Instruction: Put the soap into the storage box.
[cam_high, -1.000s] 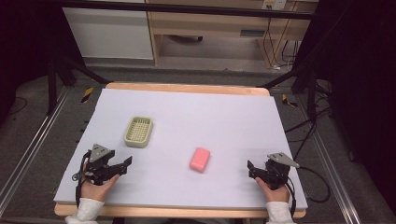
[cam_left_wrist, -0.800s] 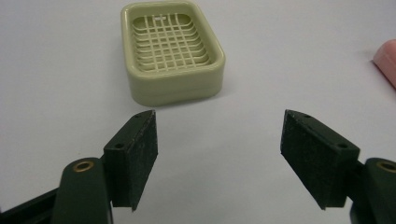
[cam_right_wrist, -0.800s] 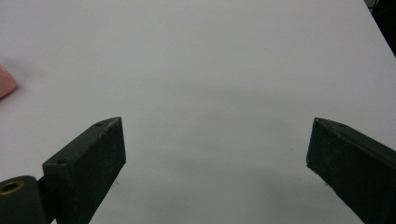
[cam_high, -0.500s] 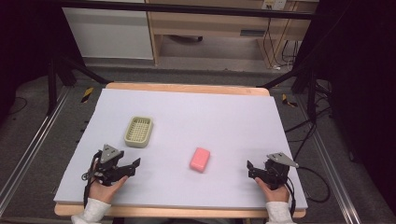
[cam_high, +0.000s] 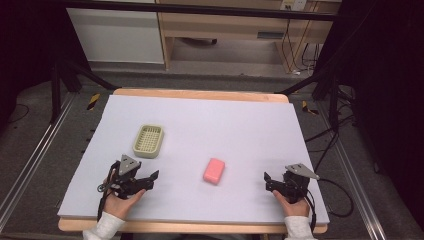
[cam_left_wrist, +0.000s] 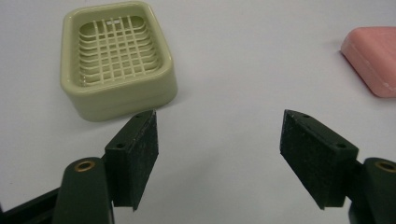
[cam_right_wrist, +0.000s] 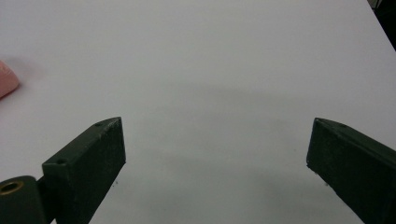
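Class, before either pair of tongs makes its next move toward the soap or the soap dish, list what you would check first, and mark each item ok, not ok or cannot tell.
1. Left tongs open with nothing between the jaws: ok; their jaws have just been closing a little.
2. Right tongs open and holding nothing: ok.
3. Pink soap bar lying free on the white table, touched by neither pair of tongs: ok.
4. Green soap dish upright with nothing in it: ok.
5. Bare table between the left tongs and the soap dish: ok.
6. Soap dry enough not to slip when gripped: cannot tell.
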